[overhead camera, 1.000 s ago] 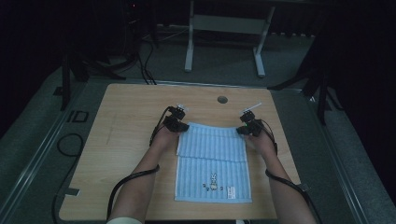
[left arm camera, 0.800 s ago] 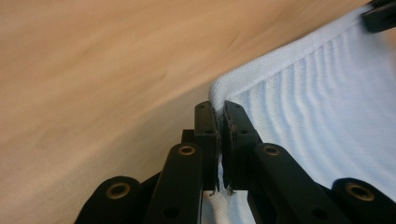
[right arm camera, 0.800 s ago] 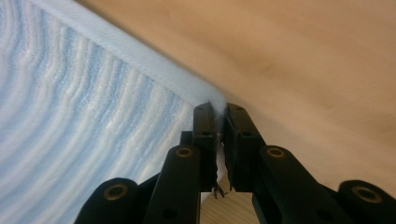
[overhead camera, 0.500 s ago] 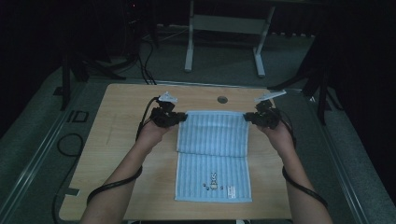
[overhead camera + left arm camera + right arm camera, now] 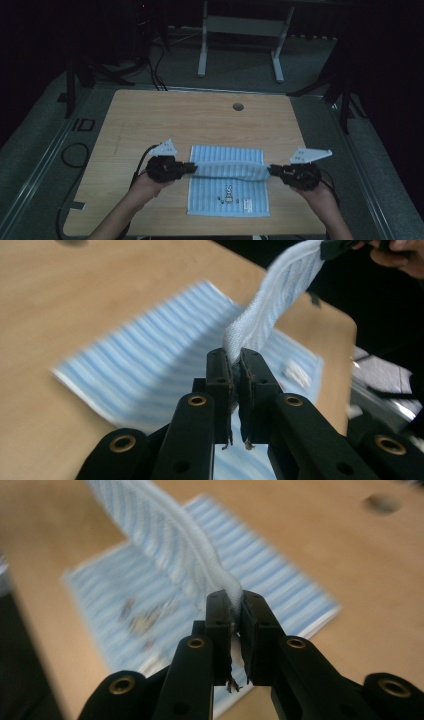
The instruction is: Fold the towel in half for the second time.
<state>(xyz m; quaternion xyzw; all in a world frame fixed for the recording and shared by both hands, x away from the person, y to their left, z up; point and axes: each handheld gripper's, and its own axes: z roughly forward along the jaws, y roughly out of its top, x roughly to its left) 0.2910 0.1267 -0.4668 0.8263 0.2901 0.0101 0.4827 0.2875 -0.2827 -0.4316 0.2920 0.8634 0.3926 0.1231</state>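
A light blue striped towel (image 5: 227,195) lies on the wooden table (image 5: 200,117), with a small print and a label near its front edge. Its far edge is lifted and stretched between the two grippers above the towel's middle. My left gripper (image 5: 190,168) is shut on the left corner, and my right gripper (image 5: 271,171) is shut on the right corner. In the left gripper view the jaws (image 5: 235,357) pinch bunched towel (image 5: 270,305) that runs up to the other gripper (image 5: 340,246). In the right gripper view the jaws (image 5: 235,600) pinch the towel (image 5: 165,535) the same way.
A round cable hole (image 5: 238,106) sits near the table's far edge. Behind the table stands a white desk frame (image 5: 240,45). Black cables (image 5: 75,150) lie on the floor to the left. Bare wood surrounds the towel on all sides.
Both grippers have come back from the table's far side toward the person and risen, carrying the towel's far edge over the rest of the towel.
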